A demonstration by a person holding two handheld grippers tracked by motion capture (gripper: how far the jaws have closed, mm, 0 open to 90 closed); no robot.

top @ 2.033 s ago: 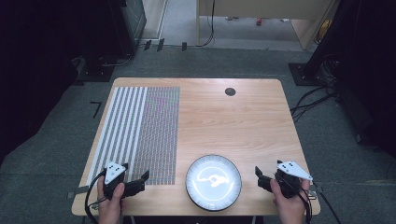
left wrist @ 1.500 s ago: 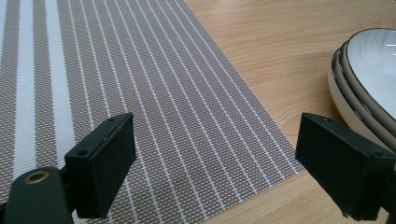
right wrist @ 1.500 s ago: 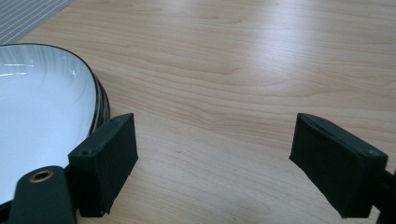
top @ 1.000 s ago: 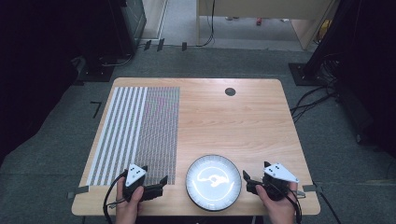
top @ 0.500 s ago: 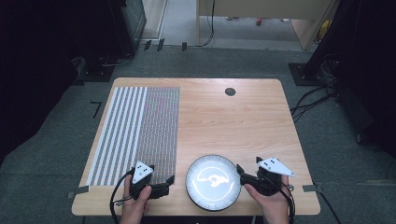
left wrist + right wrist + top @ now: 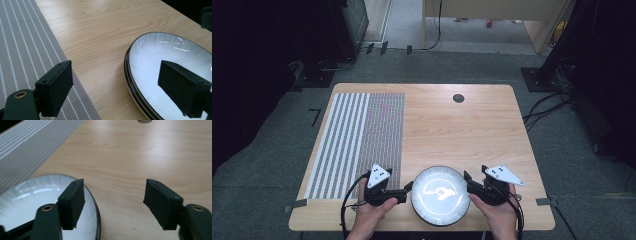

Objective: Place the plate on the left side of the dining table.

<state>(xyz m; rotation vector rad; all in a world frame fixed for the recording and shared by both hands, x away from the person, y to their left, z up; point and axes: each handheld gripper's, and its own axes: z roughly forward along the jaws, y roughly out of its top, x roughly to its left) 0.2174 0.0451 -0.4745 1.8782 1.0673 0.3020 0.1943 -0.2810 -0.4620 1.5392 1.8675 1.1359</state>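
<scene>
A white plate point(image 6: 440, 195) with a dark rim lies at the front middle of the wooden table. My left gripper point(image 6: 408, 187) is at its left edge, open. In the left gripper view one jaw hangs over the plate point(image 6: 155, 57), which shows a double rim, and the other over the mat's edge. At the plate's right edge my right gripper point(image 6: 467, 181) is open too. Its jaws have just been closing. In the right gripper view the plate's rim point(image 6: 96, 212) lies between the jaws, one jaw over the plate and one over bare wood, neither pad pressing on it.
A grey striped placemat point(image 6: 357, 135) covers the table's left part, close beside the plate. A small black disc point(image 6: 458, 98) sits in the tabletop near the far edge. Bare wood point(image 6: 462, 135) stretches beyond the plate.
Both hands have moved inward to the plate's sides, the left gripper rightward and the right gripper leftward. The right gripper's jaws stand narrower than before.
</scene>
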